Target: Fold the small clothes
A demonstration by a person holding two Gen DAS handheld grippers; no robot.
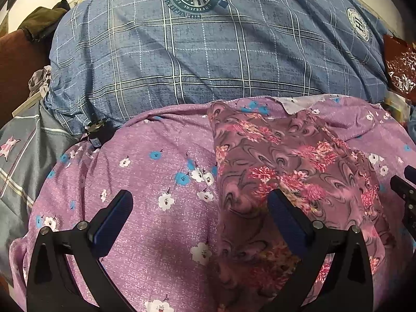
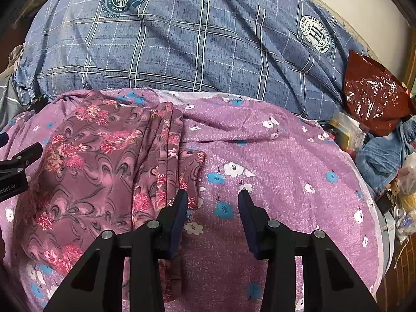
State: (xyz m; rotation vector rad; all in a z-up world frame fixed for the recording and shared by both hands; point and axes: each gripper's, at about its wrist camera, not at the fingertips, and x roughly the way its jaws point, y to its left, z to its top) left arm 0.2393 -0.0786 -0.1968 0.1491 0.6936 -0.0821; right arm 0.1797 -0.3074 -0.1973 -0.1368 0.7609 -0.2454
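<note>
blue plaid duvet, red plastic bag, purple floral sheet

Even indoor light, sharp focus centrally. Strong fisheye bending, dark vignette corners. Glare on red plastic bag. Soft shadows under gripper fingers.

Garment: thin matt printed cloth. Sheet: matt speckled woven cloth. Bag: glossy crinkled plastic. Right gripper: matt black plastic, metal pins.
</note>
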